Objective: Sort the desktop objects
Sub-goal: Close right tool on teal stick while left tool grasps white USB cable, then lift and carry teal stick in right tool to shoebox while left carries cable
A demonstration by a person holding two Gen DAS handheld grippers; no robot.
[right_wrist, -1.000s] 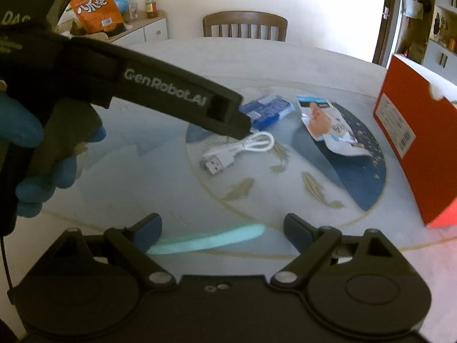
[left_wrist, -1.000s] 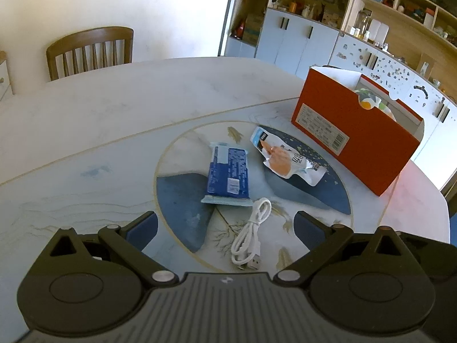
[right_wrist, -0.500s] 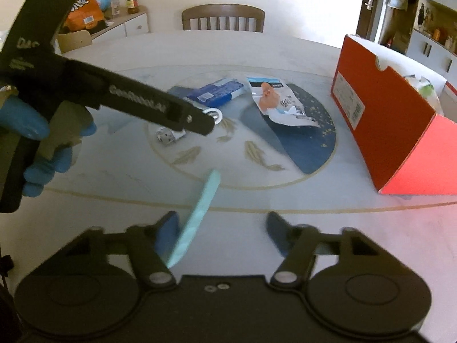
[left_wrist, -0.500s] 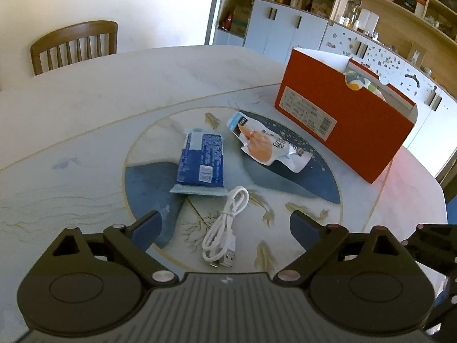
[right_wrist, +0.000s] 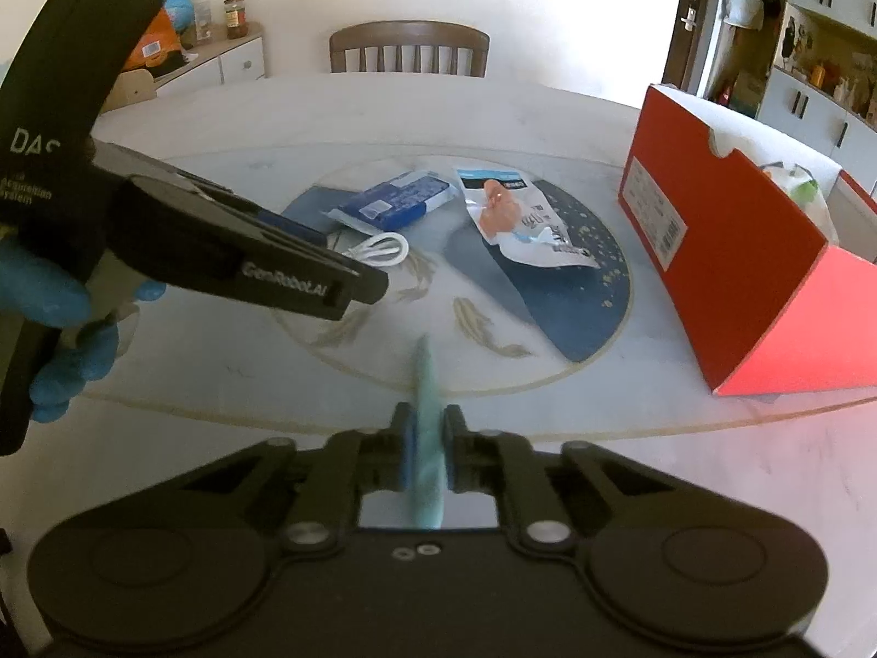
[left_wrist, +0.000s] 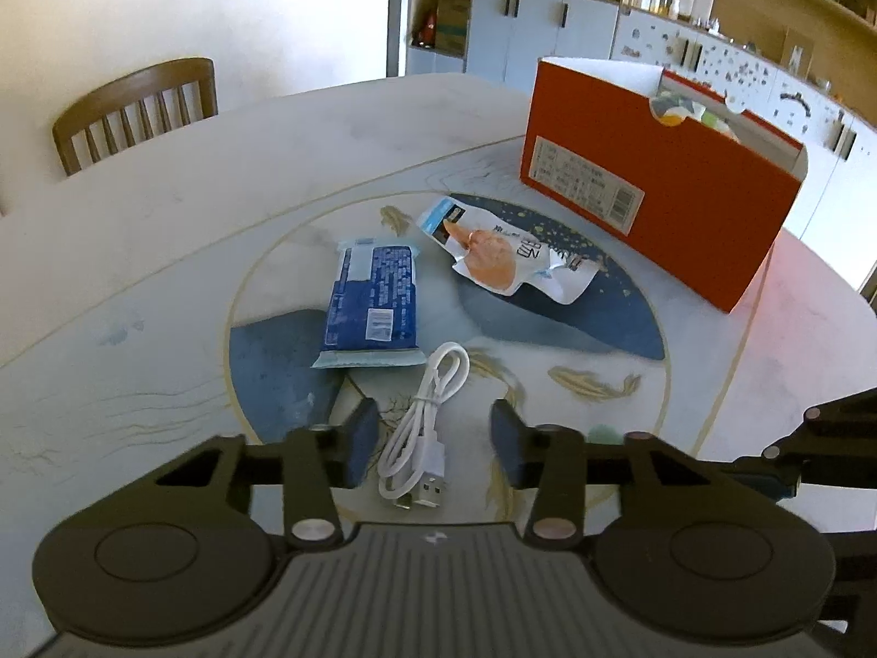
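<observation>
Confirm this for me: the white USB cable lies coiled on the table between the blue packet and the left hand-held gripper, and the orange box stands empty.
One thing is off: the orange box is not empty. The left wrist view shows items poking up inside it. The rest holds: the white USB cable lies coiled on the table between the blue packet and the left hand-held gripper.

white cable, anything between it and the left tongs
Nothing visible. The white cable lies on the table between the closing fingers of the left tongs, with clear gaps on both sides. The blue packet lies just beyond it.
</observation>
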